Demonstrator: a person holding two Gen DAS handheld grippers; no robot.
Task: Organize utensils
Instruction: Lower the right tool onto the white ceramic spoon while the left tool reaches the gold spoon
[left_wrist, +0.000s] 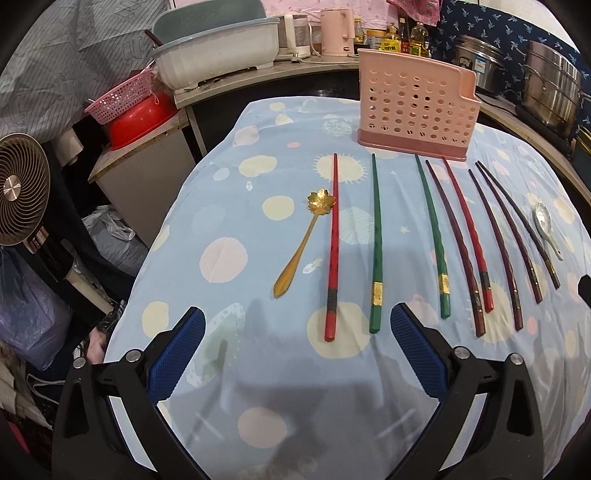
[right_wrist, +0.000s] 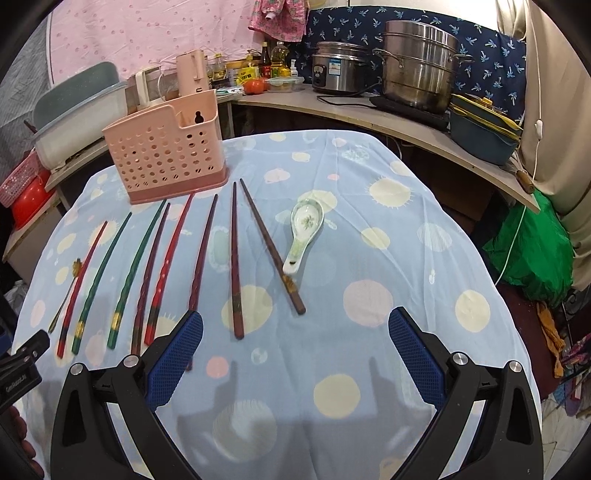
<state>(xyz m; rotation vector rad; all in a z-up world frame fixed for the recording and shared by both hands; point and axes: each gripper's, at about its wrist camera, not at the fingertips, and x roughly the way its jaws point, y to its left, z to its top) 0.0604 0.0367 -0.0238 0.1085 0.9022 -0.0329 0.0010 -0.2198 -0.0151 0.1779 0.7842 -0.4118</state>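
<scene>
Pink perforated plastic formed the utensil caddy (right_wrist: 165, 149), which stood upright at the far side of the worktop (right_wrist: 369, 258) on a blue spotted cloth; nothing protruded above its rim, and its interior could not be seen fully. Eight chopsticks (left_wrist: 376, 243) lay in a row on the cloth in front of it, tips toward the caddy: two red, two green and four dark maroon or brown. A gold flower-bowled spoon (left_wrist: 301, 243) lay touching the leftmost red chopstick, and a white ceramic spoon (right_wrist: 303, 232) lay just beside the rightmost one. The left hand-held gripper (left_wrist: 297, 350) hovered over the near edge with its blue-padded fingers spread wide, holding nothing. The right hand-held gripper (right_wrist: 295, 350) was likewise wide apart and empty, its left pad overlapping a maroon chopstick in view.
</scene>
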